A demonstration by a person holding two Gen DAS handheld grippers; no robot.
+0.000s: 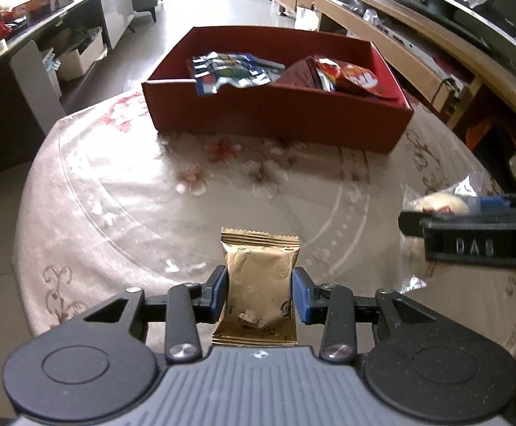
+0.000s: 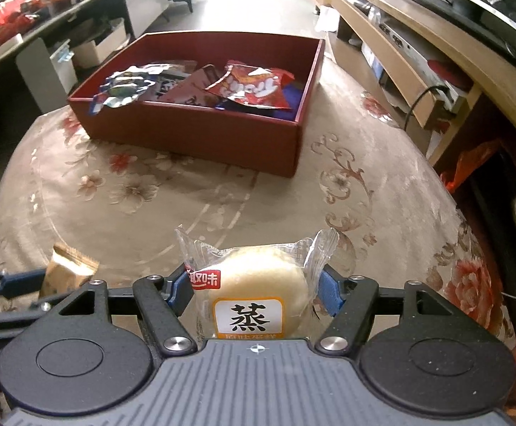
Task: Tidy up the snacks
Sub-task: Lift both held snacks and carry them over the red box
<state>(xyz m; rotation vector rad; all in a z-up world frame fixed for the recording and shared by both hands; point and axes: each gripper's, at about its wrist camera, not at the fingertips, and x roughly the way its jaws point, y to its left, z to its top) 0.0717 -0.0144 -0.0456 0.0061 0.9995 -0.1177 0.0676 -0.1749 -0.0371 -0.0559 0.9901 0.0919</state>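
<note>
Floral tablecloth [image 1: 123, 213] up front, red box [image 1: 275, 120] ahead holding roughly four snack packets, left gripper [image 1: 259, 294] pinching one gold packet [image 1: 259, 277], right gripper [image 2: 254, 287] clamping one wrapped bun [image 2: 258, 284]

A gold packet [image 1: 259, 284] stands lengthwise between the left jaws, pinched at its sides. A clear-wrapped pale bun [image 2: 258, 291] sits between the right jaws, label up.

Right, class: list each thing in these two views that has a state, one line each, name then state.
Left tool: shut on gold packet.
Right tool: shut on steamed cake, clear wrapper sealed.
Red box: open-topped, holding snack packets.
</note>
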